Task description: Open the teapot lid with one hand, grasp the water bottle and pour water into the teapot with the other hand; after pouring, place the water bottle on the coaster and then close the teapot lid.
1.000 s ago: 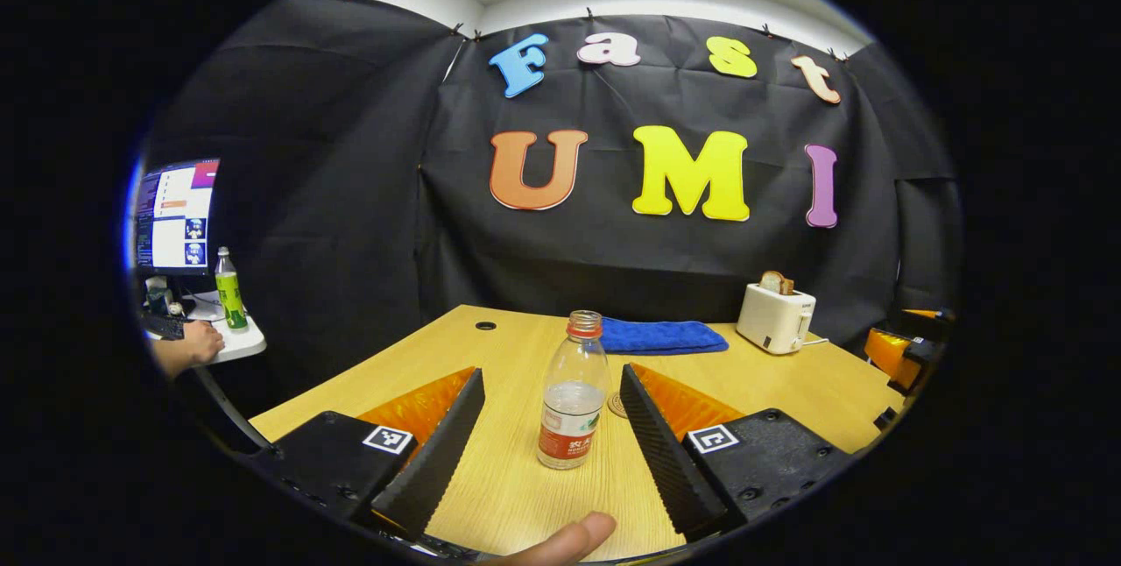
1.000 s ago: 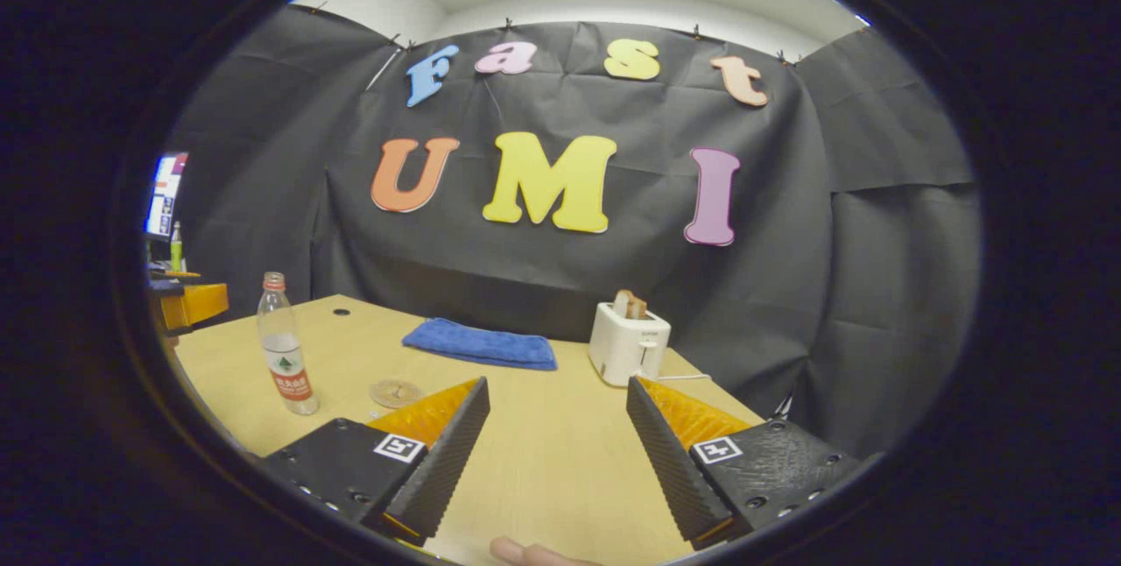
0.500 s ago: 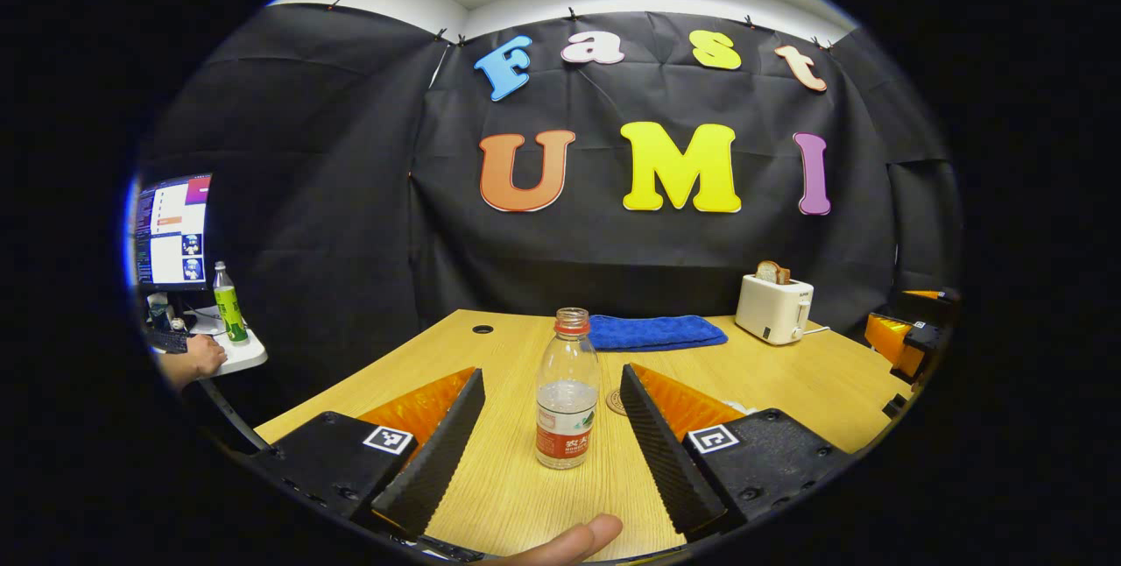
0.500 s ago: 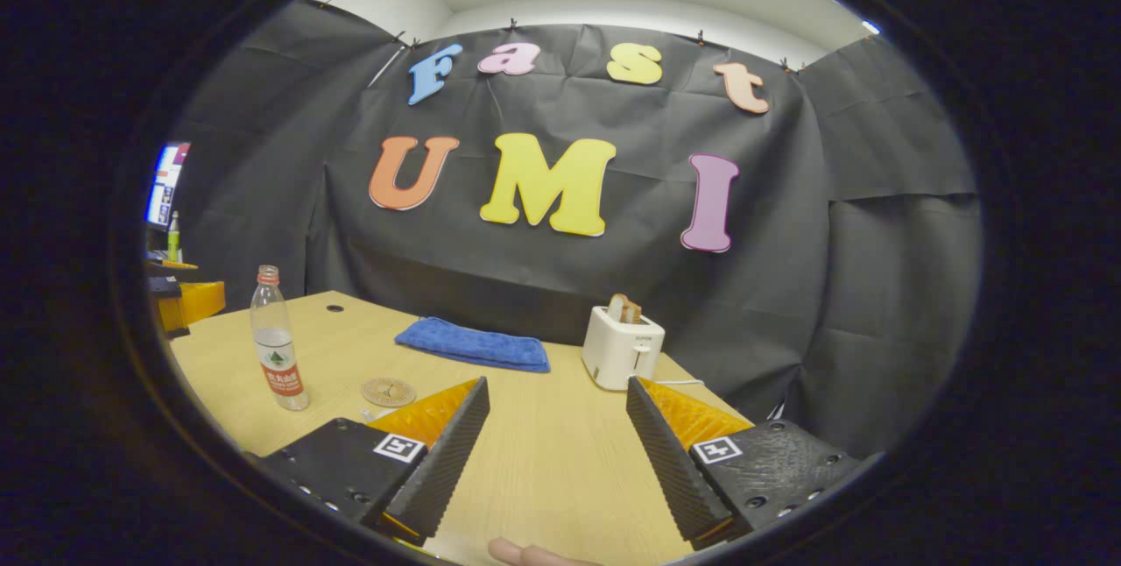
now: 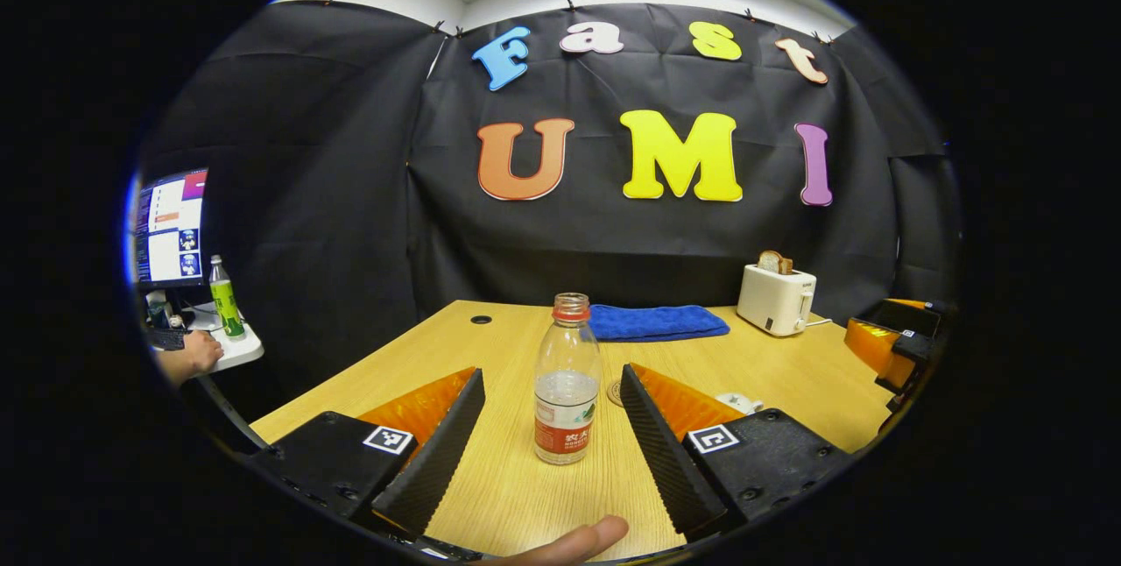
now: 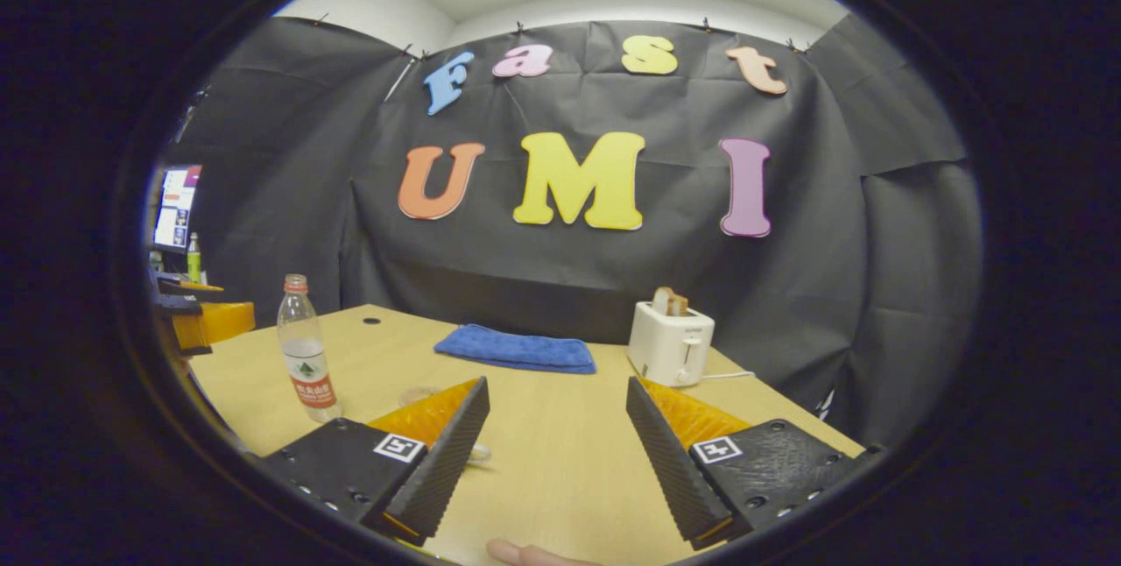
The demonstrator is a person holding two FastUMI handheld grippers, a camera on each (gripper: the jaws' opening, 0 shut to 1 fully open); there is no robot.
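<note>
The left hand-held gripper (image 5: 552, 426) is spread wide, the water bottle (image 5: 567, 380) upright on the desk (image 5: 771, 364) between its fingers, untouched. Thin clear plastic, uncapped, part full: probably light, squashy, easily spilled, so grip mid-body near the label. The right hand-held gripper (image 6: 556, 439) gapes wide over bare desk.

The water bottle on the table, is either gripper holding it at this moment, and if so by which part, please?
Nothing is held. The water bottle stands upright between the open fingers of the left gripper, untouched. The right gripper is open over bare table.
</note>
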